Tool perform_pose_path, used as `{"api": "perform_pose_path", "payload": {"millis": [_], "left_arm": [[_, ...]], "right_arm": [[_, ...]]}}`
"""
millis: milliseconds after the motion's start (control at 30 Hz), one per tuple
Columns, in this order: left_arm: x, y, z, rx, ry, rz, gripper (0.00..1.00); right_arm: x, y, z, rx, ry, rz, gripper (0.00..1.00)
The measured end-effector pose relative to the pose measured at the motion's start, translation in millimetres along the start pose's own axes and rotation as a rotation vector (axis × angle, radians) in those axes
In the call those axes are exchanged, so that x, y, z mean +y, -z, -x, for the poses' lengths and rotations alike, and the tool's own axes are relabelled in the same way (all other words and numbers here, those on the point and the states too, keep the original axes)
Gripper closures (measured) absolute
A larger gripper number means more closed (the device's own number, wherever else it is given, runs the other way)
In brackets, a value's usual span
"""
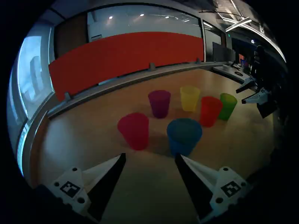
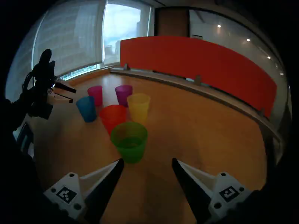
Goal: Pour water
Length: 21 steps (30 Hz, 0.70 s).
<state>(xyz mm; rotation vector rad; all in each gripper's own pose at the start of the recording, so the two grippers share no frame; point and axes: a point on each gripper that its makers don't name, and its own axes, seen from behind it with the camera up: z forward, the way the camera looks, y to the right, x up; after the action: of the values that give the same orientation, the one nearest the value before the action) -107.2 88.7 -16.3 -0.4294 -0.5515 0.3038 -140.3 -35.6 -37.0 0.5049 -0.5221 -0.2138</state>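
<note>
My left gripper (image 1: 149, 156) spread wide before the blue cup (image 1: 184, 136), my right gripper (image 2: 147, 160) spread too, facing the green cup (image 2: 129, 142), both cups upright on the bench (image 1: 86, 127)

A red partition (image 1: 127, 56) stood along the far edge of the wooden desk (image 1: 86, 134). Past its end were a bright window (image 2: 121, 33) and a brown panel (image 2: 172, 22). Ceiling lights (image 1: 238, 24) glowed overhead.

Dim, window-lit, fisheye-warped edges
</note>
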Motion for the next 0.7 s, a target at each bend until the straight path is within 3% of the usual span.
{"api": "perform_pose_path", "payload": {"millis": [100,467,700], "left_arm": [[-5.0,9.2,-3,0.043,0.013,-0.033,0.02],[-45.5,38.2,-22,0.223,0.099,-0.232,0.02],[-68.3,58.9,-42,0.333,0.112,-0.349,0.02]], "right_arm": [[7,5.8,-9,0.050,-0.028,0.041,0.01],[36,17.4,-36,0.207,-0.118,0.221,0.01],[57,25.1,-52,0.322,-0.206,0.353,0.01]]}}
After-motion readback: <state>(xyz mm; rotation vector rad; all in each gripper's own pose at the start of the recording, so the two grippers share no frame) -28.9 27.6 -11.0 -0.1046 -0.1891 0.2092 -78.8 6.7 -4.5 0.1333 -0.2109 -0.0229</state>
